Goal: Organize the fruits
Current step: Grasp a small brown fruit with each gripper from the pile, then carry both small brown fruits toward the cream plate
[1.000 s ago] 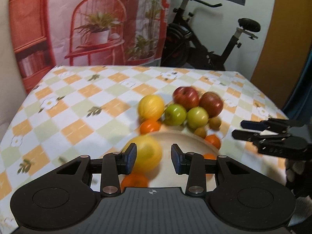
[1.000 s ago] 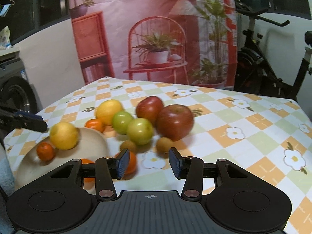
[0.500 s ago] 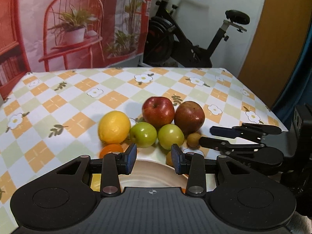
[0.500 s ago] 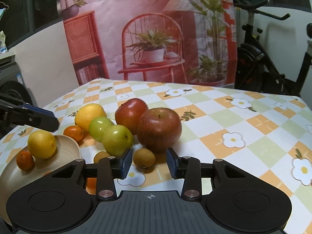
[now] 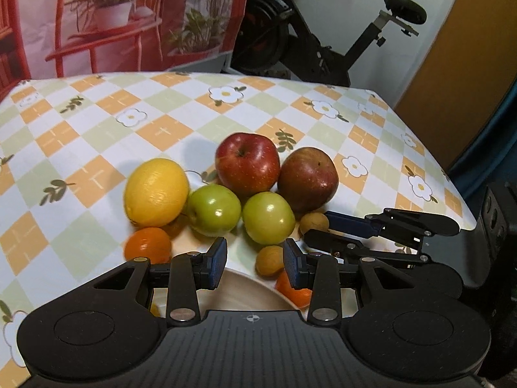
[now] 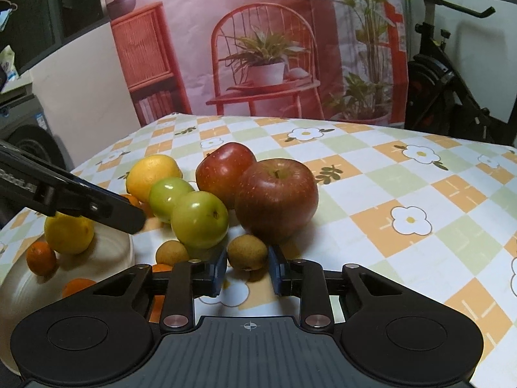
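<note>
Small round brown fruit (image 6: 247, 252), rough-skinned, pinched in right jaws; left jaws apart, empty.

- No text, label, brand or number is legible in either view.
- Pale lettering on the black left gripper arm (image 6: 19, 182) is too blurred to read.

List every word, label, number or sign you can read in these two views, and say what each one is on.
No text reads clearly in either view.
Left tongs: pale raised lettering on the arm at the left edge of the right wrist view, too blurred to read.
Grey appliance: a small blue sticker, too small to read.
Each camera mount: a crosshair mark only, no lettering.
Tablecloth, fruit and printed backdrop: no writing visible.
</note>
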### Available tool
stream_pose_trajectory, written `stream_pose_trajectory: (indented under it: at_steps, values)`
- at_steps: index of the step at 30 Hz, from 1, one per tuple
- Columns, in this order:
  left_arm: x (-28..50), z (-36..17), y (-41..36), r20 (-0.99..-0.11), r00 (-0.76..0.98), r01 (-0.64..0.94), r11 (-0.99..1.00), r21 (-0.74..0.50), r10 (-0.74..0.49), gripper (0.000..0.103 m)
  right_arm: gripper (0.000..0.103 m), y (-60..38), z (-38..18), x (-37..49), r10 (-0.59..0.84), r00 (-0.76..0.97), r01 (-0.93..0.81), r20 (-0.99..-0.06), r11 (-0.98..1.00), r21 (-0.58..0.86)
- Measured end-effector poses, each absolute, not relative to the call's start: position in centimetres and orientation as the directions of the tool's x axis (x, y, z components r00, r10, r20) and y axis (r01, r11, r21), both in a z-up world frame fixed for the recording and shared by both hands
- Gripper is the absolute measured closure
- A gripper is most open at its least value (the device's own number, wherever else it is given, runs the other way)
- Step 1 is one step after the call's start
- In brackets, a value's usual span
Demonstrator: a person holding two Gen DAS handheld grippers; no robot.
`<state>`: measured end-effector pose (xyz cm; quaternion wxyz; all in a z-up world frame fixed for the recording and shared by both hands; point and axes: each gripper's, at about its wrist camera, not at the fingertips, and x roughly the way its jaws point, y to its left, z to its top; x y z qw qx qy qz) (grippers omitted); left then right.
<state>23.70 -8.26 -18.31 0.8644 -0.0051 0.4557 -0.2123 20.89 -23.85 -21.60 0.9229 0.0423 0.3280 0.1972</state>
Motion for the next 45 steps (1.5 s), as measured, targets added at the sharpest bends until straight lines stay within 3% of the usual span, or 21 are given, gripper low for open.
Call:
stream_pose_trajectory:
  at_steps: [16, 19, 30, 45]
  values:
    - [25.1, -20.6, -10.7, -0.831, 0.418, 0.368, 0.905, -0.214, -0.367, 0.063, 0.078, -27.4, -21.3, 18.1, 0.360, 0.764, -0.242, -0.535, 0.929, 0.279]
    - [25.2, -20.8, -10.9, -0.836, 0.411, 0.367, 0.906, -0.213, -0.363, 0.070, 0.078, -27.1, -21.4, 18.0, 0.365, 0.761, -0.257, -0.536, 0.928, 0.268]
    - [25.9, -21.6, -10.9, -0.844, 0.397, 0.334, 0.913, -0.233, -0.361, 0.071, 0.078, -27.2, -21.5, 18.3, 0.373, 0.756, -0.254, -0.537, 0.924, 0.284]
    - [23.8, -19.7, -11.2, -0.801, 0.474, 0.384, 0.904, -0.186, -0.366, 0.074, 0.078, -27.1, -21.5, 18.3, 0.375, 0.754, -0.254, -0.539, 0.924, 0.286]
